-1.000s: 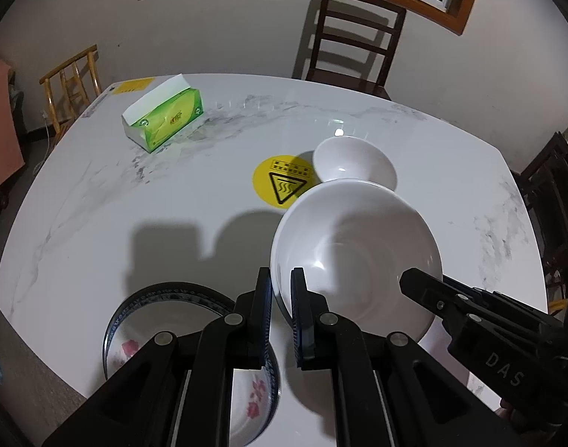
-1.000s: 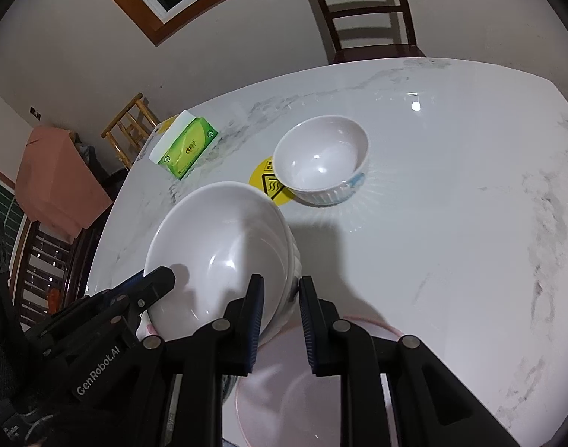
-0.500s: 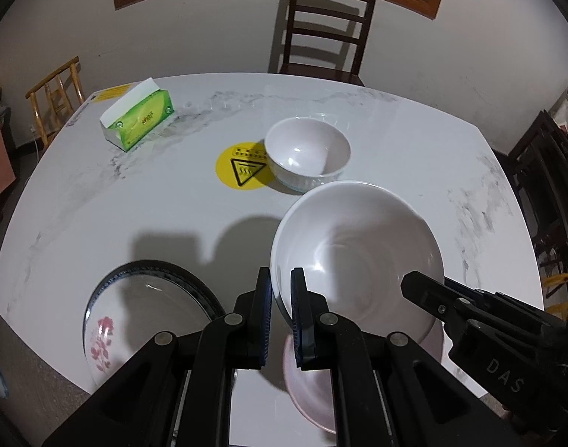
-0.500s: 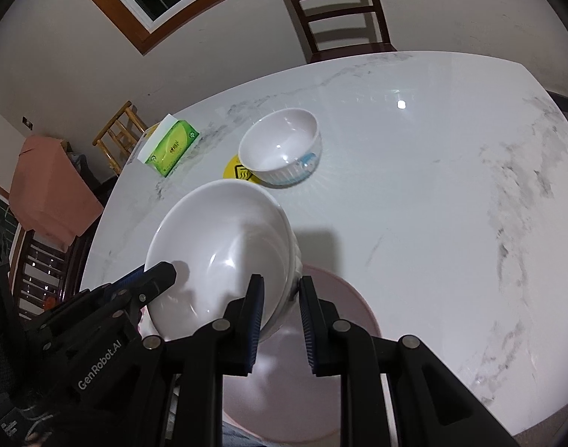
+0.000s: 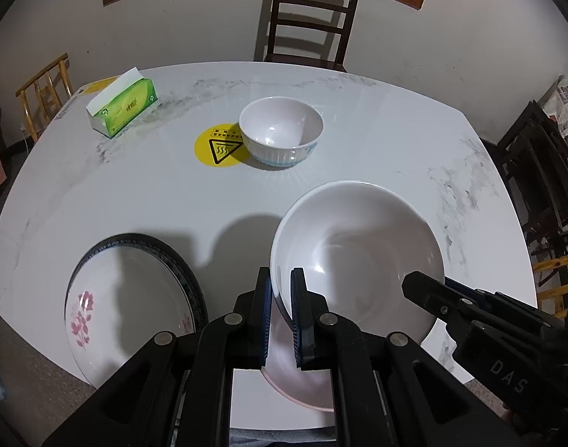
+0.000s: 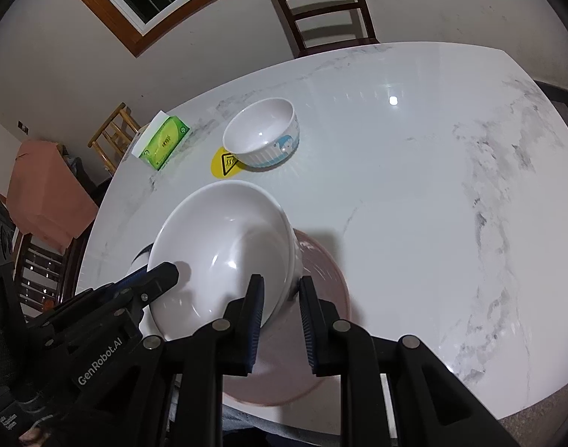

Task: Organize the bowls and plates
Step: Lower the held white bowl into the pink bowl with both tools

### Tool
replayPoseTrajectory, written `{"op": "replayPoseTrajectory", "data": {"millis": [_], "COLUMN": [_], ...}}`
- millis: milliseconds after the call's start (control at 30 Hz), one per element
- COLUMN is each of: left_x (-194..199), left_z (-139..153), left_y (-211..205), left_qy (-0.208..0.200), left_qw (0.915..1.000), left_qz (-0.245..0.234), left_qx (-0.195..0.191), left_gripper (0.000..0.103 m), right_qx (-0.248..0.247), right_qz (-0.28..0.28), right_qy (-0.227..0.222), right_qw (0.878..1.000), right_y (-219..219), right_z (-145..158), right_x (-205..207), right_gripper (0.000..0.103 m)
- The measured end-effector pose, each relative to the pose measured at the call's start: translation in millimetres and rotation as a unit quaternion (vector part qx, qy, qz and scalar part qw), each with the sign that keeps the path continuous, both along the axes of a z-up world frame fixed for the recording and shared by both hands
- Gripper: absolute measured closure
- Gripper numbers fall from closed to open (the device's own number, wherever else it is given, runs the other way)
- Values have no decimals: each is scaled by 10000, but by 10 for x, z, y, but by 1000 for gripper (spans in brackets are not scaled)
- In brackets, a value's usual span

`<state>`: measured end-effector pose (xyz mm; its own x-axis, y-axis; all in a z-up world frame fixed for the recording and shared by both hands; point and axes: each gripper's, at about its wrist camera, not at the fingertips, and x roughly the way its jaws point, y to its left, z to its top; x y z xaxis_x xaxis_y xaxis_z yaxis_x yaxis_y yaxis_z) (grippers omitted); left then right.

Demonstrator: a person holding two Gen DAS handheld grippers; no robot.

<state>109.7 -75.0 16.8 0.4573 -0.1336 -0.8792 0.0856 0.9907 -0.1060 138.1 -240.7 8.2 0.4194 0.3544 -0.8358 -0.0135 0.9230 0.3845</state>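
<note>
Fingers of left gripper (image 5: 281, 300) and right gripper (image 6: 281, 303) clamped on large white bowl's (image 5: 358, 257) rim, above pink plate (image 6: 321, 335).

Both black grippers have round silver screws, blue-padded fingers (image 5: 298, 309), and white lettering on their sides.

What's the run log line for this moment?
left tool: shut on large white bowl rim | right tool: same | bowl above pink plate
</note>
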Motion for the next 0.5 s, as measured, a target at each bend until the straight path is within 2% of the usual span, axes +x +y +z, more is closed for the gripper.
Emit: {"op": "replayPoseTrajectory", "data": {"millis": [500], "left_x": [-209], "left_z": [-330], "left_y": [-30], "left_qy": [302], "left_qw": [9995], "left_qz": [-39], "left_qx": [33], "left_gripper": [96], "right_qx": [-215], "right_qz": [43], "right_qy": [206], "right_qw": [9995], "right_y": [40], "right_z": [-256], "right_x": [-212], "right_gripper": [83]}}
